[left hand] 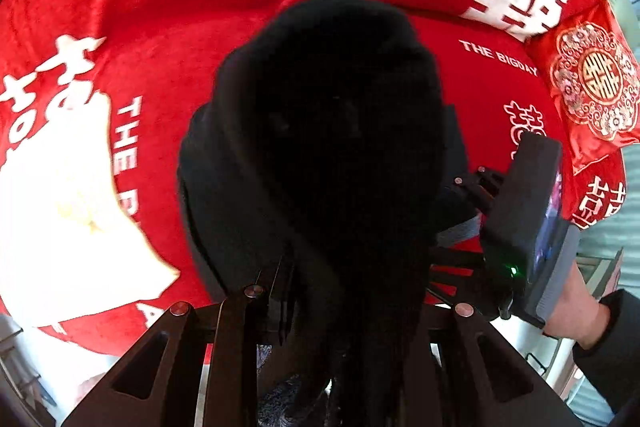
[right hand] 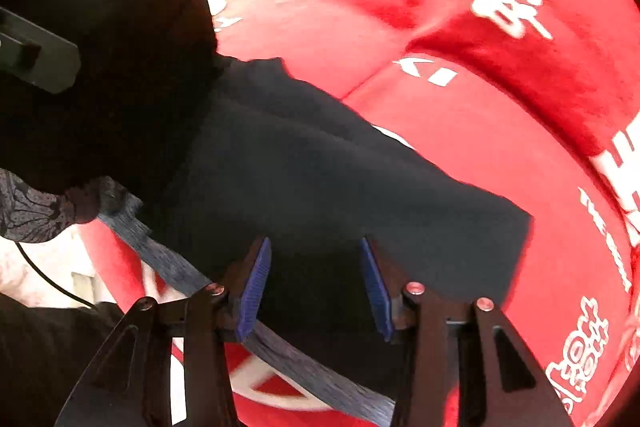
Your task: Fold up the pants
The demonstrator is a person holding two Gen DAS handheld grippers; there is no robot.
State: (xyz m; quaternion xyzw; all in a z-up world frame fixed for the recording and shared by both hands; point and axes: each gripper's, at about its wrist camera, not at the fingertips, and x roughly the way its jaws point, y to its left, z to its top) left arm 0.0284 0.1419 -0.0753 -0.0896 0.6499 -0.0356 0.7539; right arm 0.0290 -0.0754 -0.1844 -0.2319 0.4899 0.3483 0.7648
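The black pants point(left hand: 320, 131) hang bunched from the left gripper point(left hand: 316, 311), whose jaws are clamped tight on the dark cloth; the bundle fills the middle of the left wrist view and drapes over a red blanket point(left hand: 168, 39) printed with white characters. In the right wrist view the pants point(right hand: 320, 167) spread from 10 o'clock down toward 4 o'clock across the same blanket point(right hand: 480, 107), with a ribbed waistband point(right hand: 168, 259) running along their lower edge at 7 o'clock. The right gripper point(right hand: 316, 287) stands over that cloth at 6 o'clock, its blue pads point(right hand: 252, 291) apart, with pants fabric between them; the pads do not visibly press on it, so it reads as partly open, not gripping. From the left wrist view, the right gripper's body point(left hand: 524, 219) sits at 3 o'clock, held by a hand point(left hand: 576, 307) in a dark sleeve. A white cloth point(left hand: 60, 211) lies at 9 o'clock on the blanket, and a red embroidered cushion point(left hand: 592, 87) at 2 o'clock.
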